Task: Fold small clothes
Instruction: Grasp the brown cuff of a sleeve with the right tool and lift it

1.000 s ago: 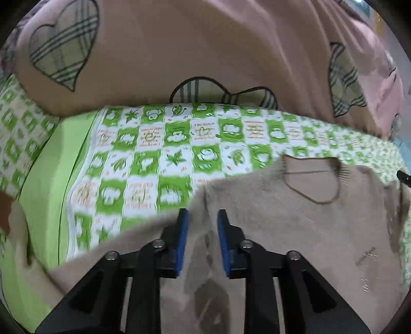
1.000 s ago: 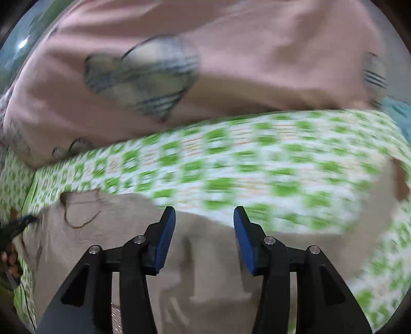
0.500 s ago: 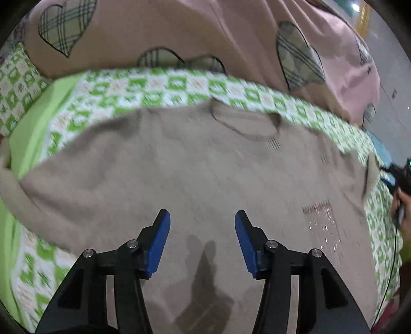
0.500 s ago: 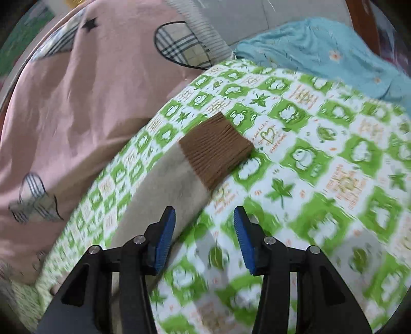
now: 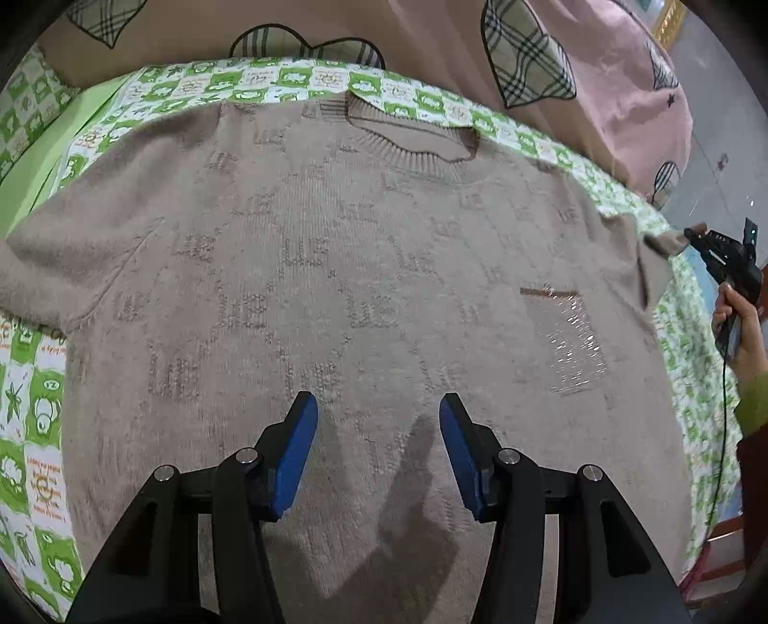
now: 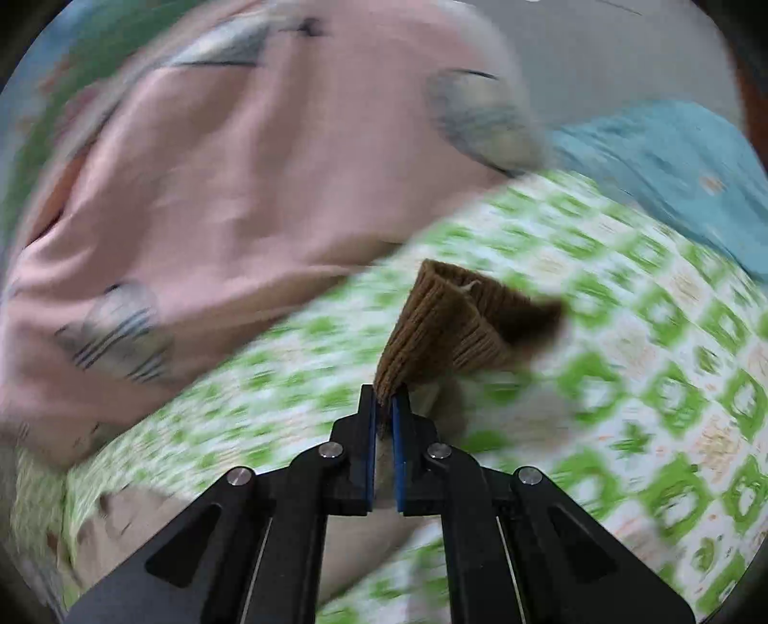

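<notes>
A beige knitted sweater (image 5: 336, 269) lies spread flat, neck away from me, on a green-and-white patterned sheet (image 5: 33, 408). My left gripper (image 5: 379, 432) hovers open over the sweater's lower middle with nothing between its blue pads. In the right wrist view my right gripper (image 6: 384, 403) is shut on the brown ribbed cuff (image 6: 446, 326) of the sweater's sleeve, which stands lifted off the sheet (image 6: 648, 408). The same gripper (image 5: 691, 237) shows at the far right of the left wrist view, pinching the sleeve end.
A pink quilt with plaid hearts (image 5: 480, 43) is piled along the far side of the bed. A blue cloth (image 6: 672, 158) lies beyond the sheet at the right. A person's hand (image 5: 739, 331) holds the right gripper near the bed's right edge.
My left gripper opened and drew back over the sweater's middle. My right gripper swung to the sleeve end and shut on the brown cuff, lifting it.
</notes>
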Motion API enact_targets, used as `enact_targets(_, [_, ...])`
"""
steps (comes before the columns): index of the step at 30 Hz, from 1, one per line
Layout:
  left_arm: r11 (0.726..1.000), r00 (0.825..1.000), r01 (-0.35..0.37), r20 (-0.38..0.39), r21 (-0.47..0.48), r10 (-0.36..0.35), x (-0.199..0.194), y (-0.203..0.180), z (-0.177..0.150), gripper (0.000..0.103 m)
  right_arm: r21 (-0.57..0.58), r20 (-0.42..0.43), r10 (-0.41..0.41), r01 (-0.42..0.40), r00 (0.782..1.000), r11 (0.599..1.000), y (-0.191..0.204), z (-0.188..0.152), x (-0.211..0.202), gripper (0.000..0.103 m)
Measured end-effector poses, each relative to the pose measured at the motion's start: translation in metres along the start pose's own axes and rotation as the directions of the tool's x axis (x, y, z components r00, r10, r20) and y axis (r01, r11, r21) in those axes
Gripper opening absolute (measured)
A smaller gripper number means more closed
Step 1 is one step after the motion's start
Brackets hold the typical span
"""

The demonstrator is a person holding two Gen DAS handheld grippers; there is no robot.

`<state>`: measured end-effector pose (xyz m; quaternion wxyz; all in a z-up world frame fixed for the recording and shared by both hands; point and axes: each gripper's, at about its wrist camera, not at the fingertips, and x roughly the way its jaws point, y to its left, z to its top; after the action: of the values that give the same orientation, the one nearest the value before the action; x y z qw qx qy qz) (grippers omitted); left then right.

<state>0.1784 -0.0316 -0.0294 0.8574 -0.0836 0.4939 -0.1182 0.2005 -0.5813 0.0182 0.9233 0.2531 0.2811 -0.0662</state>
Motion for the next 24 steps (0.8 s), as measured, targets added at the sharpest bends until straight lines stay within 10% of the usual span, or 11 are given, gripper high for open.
enact_targets(8, [0.999,0.998,0.037,0.042,-0.026,-0.036,-0.034,0.012,-0.012,0.055,-0.233,-0.148,0.298,-0.326,0.943,0.916,0.158,-0.046,-0.012,0.007])
enact_targets(19, [0.988,0.995,0.058,0.091,-0.141,-0.045,-0.066,0.060,-0.033,0.057,-0.211,-0.536,0.564,-0.747,0.628,0.631,0.350,-0.185,-0.004,0.007])
enact_targets(24, [0.981,0.994,0.063,0.100,-0.183,-0.045,-0.070,0.078,-0.037,0.057,-0.166,-0.645,0.515,-0.761,0.565,0.627,0.390,-0.262,0.029,0.007])
